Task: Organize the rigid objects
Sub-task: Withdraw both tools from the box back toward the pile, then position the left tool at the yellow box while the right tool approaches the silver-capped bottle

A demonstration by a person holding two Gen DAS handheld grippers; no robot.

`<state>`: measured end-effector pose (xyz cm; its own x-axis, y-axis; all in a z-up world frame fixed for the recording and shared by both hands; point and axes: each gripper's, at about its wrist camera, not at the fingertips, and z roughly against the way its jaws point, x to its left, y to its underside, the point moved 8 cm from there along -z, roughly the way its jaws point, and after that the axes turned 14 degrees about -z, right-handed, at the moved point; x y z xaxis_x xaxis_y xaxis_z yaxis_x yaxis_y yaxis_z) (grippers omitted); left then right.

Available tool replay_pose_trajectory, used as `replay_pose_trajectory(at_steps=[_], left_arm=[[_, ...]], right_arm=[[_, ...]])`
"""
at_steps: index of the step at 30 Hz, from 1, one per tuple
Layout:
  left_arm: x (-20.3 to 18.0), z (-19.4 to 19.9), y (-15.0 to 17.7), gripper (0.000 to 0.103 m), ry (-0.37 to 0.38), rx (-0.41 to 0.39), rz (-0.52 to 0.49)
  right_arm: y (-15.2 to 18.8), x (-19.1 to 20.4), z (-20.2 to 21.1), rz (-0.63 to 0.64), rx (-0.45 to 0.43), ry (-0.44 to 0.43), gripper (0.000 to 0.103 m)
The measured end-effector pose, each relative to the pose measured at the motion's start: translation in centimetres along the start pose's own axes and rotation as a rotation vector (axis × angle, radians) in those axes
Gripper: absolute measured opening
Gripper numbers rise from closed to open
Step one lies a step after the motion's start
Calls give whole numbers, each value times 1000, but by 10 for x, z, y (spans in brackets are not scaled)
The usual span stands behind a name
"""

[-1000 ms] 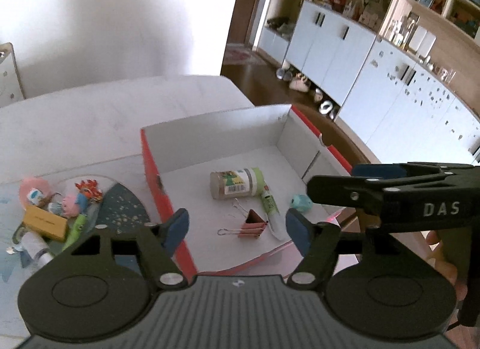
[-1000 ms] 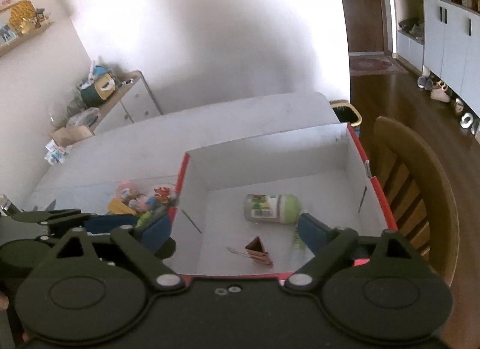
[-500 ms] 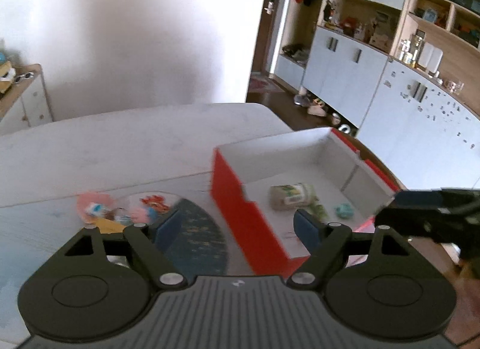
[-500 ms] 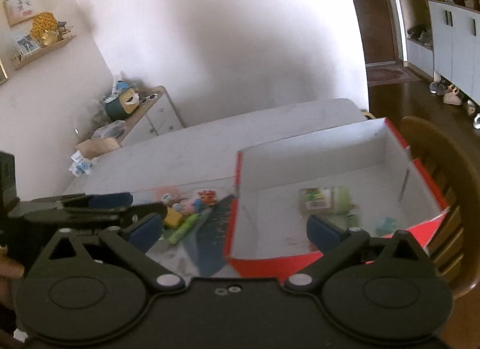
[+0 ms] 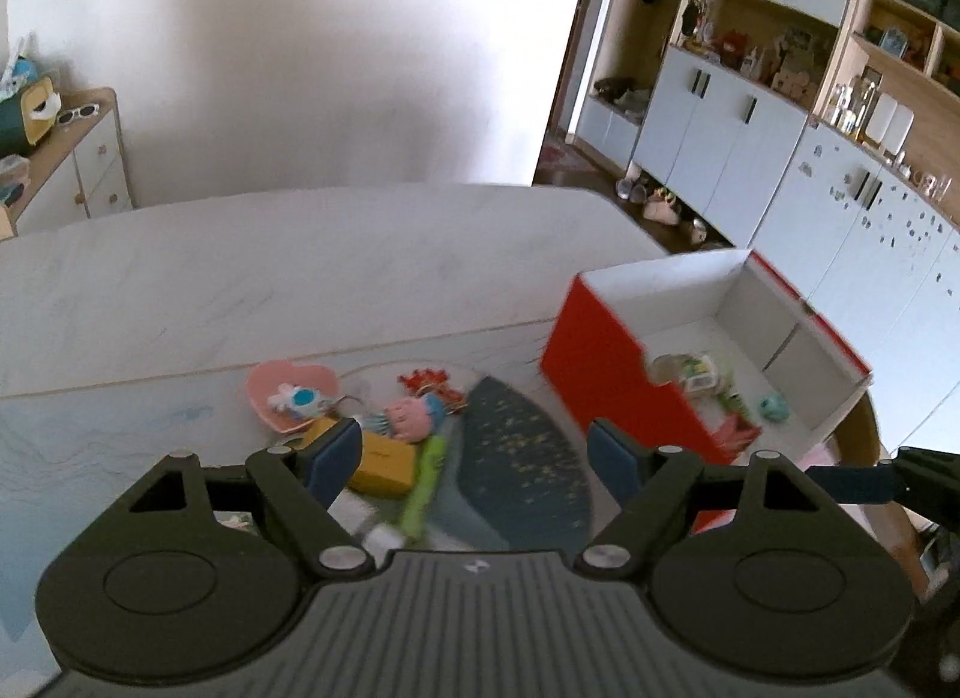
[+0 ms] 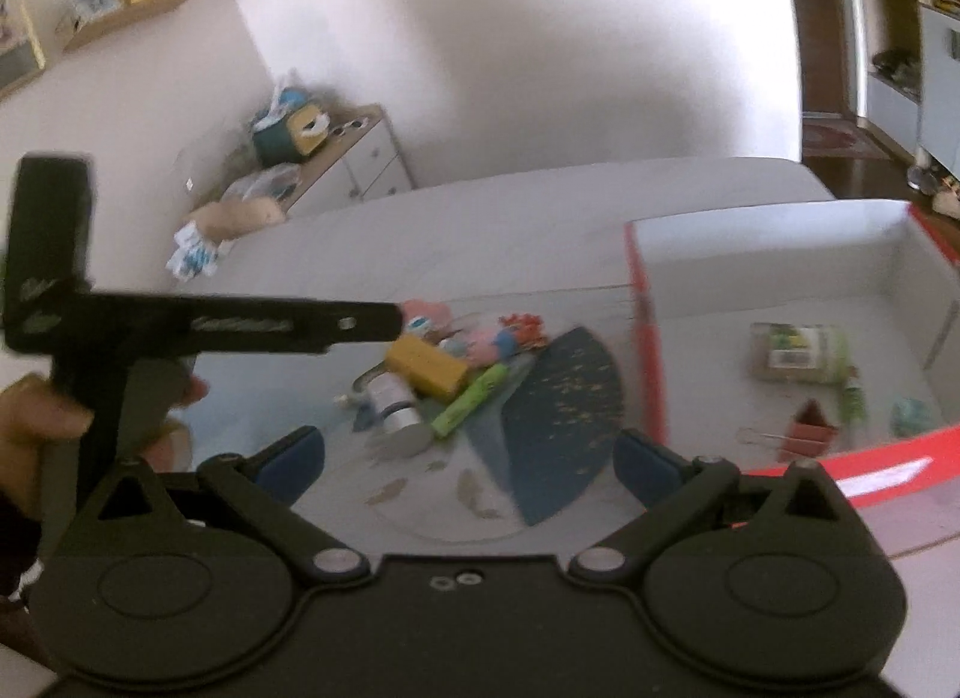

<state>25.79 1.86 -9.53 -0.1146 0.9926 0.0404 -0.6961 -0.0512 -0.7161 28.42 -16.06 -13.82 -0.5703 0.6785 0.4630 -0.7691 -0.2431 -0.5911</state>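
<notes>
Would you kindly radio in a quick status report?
Left gripper and right gripper open, empty, jaws just widened. Toy pile waits beside red box. Nothing in the way.

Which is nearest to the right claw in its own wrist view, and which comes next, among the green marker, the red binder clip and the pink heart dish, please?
1. Green marker, just ahead of the right claw.
2. Red binder clip, off right, inside the box.
3. Pink heart dish, farthest, behind the pile.

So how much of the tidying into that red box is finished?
Partly. The red box already holds a small jar, a binder clip and a teal piece. Both the left gripper and right gripper are open and empty. Still out on the table: yellow block, green marker, small toys.
</notes>
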Motion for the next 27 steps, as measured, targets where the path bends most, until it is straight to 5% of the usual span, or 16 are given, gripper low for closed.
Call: replay_pose_trajectory(at_steps=[18,27], left_arm=[[52,-85,41,82,-28,121,-123],[49,-111,39,82,-8,165,-176]], right_arm=[[31,54,-100,189,69,60,99],[39,56,-133,214,103,85,86]])
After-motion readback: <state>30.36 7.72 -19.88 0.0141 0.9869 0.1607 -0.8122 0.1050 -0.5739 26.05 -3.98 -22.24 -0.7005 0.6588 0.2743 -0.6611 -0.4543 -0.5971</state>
